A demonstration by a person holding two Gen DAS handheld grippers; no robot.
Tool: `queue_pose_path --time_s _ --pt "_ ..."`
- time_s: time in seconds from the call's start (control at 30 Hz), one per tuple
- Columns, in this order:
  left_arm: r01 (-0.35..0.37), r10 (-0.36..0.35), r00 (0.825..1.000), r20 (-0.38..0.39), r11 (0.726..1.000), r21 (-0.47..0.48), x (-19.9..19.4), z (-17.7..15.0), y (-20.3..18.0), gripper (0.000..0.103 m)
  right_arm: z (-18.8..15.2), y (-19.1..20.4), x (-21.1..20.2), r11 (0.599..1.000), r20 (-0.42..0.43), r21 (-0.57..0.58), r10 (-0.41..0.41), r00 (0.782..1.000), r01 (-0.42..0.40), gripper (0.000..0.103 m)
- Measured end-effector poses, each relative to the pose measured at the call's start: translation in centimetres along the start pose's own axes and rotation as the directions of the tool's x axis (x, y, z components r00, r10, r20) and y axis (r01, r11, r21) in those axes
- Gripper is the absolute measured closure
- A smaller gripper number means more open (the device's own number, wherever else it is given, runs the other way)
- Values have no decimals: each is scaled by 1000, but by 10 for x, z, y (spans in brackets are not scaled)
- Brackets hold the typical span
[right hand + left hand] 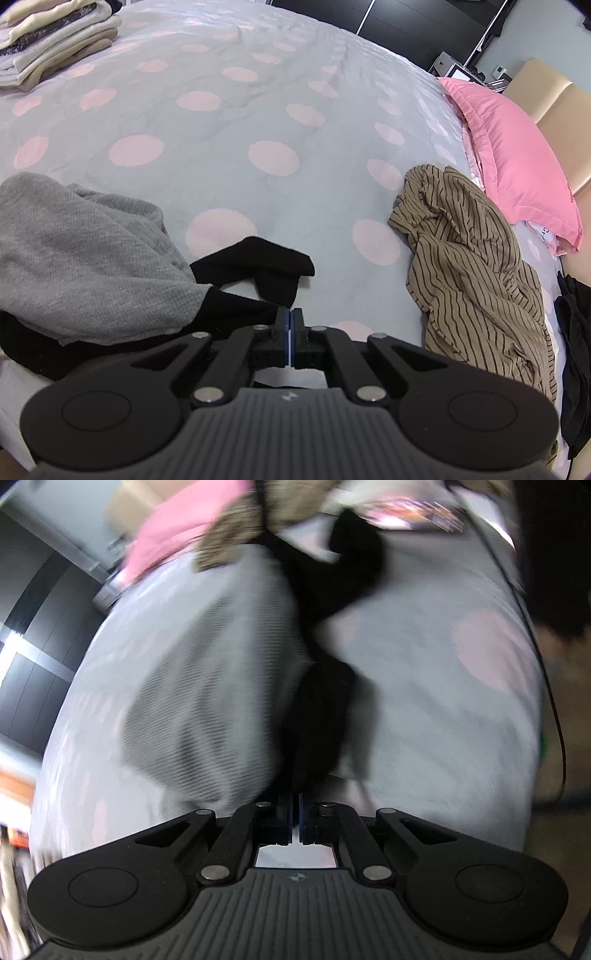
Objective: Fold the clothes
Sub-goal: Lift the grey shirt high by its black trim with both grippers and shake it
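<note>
A black garment (255,266) lies on the grey bedspread with pink dots (236,122), partly under a grey knit garment (74,251). My right gripper (290,314) is shut at the black garment's near edge; whether cloth is pinched I cannot tell. In the blurred left wrist view my left gripper (295,801) is shut on the black garment (325,720), which stretches away beside the grey knit garment (207,701).
A brown striped shirt (469,266) lies crumpled to the right, next to a pink pillow (517,158). A stack of folded beige clothes (48,40) sits at the far left. Dark cloth (576,354) hangs at the bed's right edge. Dark wardrobes stand behind.
</note>
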State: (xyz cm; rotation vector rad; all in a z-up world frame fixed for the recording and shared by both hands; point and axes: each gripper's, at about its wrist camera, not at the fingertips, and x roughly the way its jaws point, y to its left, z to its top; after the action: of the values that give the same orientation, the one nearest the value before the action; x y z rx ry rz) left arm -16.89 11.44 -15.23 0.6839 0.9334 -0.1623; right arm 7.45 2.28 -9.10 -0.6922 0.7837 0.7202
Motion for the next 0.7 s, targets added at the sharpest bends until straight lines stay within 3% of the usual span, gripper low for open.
queue_pose_path --time_s 0.1,0.23,0.33,0.43,0.57,0.7 --pt "-20 19 1000 -7 979 -204 -14 -4 38 102 1 -1 -8 1000 26 17 3 1000 -3 102" --pt "-67 63 998 -23 898 -435 -40 -17 94 102 5 7 -29 1000 89 -5 -21 996 22 103" --pt "-103 123 992 0 830 -547 -68 -25 135 102 9 19 -54 996 174 -50 -63 983 73 103" --pt "-133 195 980 41 791 -597 -105 -24 167 102 18 23 -88 994 264 -41 -89 961 103 103" --pt "-186 320 942 106 755 -629 -161 -8 203 102 44 26 -152 985 411 -27 -145 900 171 103" --pt "-233 446 879 171 712 -662 -223 8 236 102 74 24 -230 971 562 6 -200 803 238 103"
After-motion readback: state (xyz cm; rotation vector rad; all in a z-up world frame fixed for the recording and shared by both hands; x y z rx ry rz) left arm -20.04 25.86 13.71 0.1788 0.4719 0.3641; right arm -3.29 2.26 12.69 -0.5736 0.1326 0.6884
